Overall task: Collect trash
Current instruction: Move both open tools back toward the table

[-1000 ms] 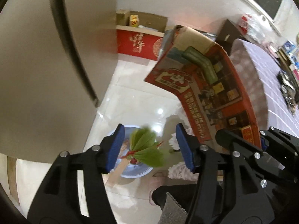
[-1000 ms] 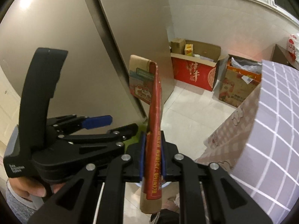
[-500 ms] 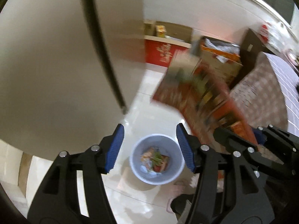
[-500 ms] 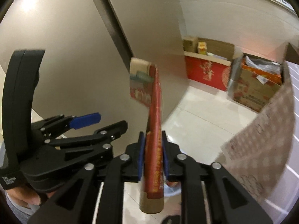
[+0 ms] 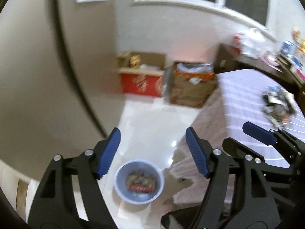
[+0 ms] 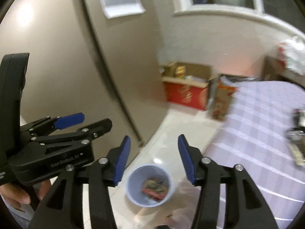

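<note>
A pale blue trash bin (image 5: 138,181) stands on the white tiled floor below both grippers, with red and green trash (image 5: 140,183) inside. It also shows in the right wrist view (image 6: 150,185), trash (image 6: 154,188) in it. My left gripper (image 5: 153,151) is open and empty above the bin. My right gripper (image 6: 154,157) is open and empty, also above the bin. The left gripper shows at the left of the right wrist view (image 6: 76,122).
A tall beige fridge (image 5: 38,76) stands on the left. A table with a checked lilac cloth (image 6: 266,126) is on the right, with dark items (image 5: 277,103) on it. A red carton (image 5: 141,82) and a brown carton (image 5: 190,85) stand against the far wall.
The right gripper opened and the flat red cardboard pack left it; it now lies in the bin. The green wrapper fell from the left gripper earlier. Both views tilted up.
</note>
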Available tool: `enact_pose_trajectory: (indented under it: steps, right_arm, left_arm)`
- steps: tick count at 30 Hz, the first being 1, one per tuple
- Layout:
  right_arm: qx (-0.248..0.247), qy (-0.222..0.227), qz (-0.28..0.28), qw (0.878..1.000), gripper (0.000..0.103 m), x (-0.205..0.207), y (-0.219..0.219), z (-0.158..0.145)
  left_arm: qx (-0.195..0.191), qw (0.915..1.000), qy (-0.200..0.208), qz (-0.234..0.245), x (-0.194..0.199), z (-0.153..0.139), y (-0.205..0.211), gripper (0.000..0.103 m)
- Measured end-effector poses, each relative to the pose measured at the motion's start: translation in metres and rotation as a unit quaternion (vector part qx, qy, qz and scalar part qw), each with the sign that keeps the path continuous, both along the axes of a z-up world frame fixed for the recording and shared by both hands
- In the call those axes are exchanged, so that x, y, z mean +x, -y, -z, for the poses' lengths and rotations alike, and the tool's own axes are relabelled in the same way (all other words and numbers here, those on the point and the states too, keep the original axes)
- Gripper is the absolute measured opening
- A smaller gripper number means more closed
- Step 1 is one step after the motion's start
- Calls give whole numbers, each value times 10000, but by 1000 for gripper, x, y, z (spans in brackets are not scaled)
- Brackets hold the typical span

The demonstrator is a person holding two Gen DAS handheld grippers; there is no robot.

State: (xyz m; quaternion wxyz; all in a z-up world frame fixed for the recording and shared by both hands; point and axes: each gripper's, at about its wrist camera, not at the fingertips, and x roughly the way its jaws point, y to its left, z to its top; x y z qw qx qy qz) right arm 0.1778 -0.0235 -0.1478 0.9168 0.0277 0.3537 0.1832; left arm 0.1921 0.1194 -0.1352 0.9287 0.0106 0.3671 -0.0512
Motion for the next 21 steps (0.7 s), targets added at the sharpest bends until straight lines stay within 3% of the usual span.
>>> enact_pose_trajectory:
  steps: [8, 14, 21]
  right_arm:
    - [-375, 448, 1132, 9919, 59, -52, 144, -45]
    - [-411, 437, 1600, 9853, 59, -71, 220, -48]
    - [-365, 334, 1979, 9790, 59, -92, 291, -34]
  left_arm:
    - [-5, 9913, 453, 1234, -18, -33, 146, 72]
    - [184, 9832, 496, 1748, -30, -35, 242, 73]
    - [360, 9770, 406, 2063, -35, -27, 308, 73]
